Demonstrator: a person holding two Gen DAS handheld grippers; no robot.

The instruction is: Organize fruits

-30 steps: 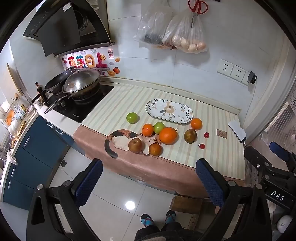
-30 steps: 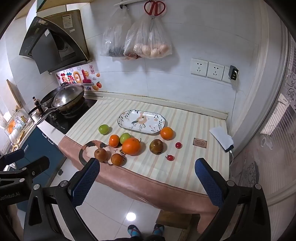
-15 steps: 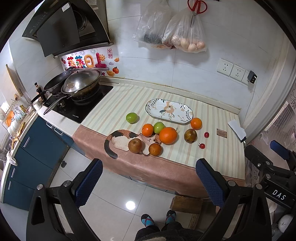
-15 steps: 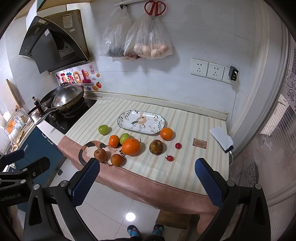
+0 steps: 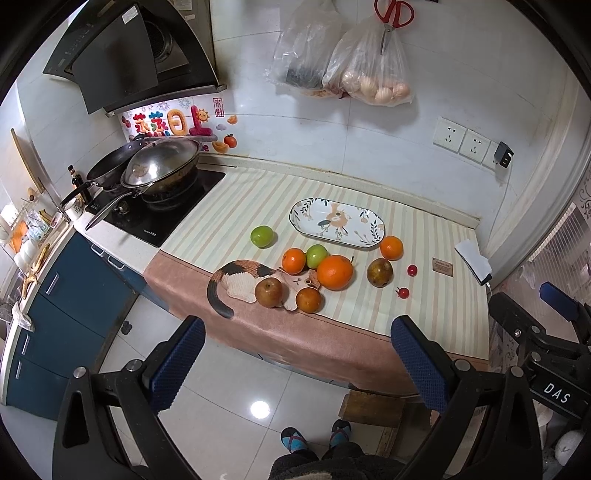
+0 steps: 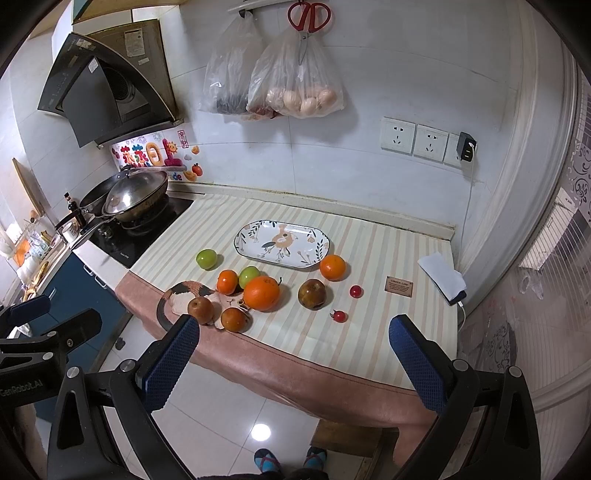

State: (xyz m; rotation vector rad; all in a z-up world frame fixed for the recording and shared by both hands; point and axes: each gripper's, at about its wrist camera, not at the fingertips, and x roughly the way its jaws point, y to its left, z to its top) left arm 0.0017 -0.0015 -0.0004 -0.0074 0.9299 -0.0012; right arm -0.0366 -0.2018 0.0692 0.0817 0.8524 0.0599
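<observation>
I hold both hand-held grippers, left (image 5: 295, 363) and right (image 6: 293, 363), released and empty, short of the tabletop (image 5: 436, 314). Fruits (image 5: 334, 272) lie loose beside the empty plate (image 5: 373, 242), their likely destination.

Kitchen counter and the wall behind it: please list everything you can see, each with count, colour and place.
plate: 1, white with floral print, empty, mid-counter behind the fruit
oranges: 3, orange, one large in the middle, one to its left, one by the plate's right end
green fruits: 2, green, one alone at left, one behind the large orange
brown fruits: 3, brown, two at the front edge, one right of the large orange
cherry tomatoes: 2, red, right of the fruit
cat mat: 1, calico, front left
wok: 1, steel, on the stove
bags: 2, clear, hanging on the wall
scissors: 1, red handles, above the bags
left tool: open, blue pads, empty
right tool: open, blue pads, empty
</observation>
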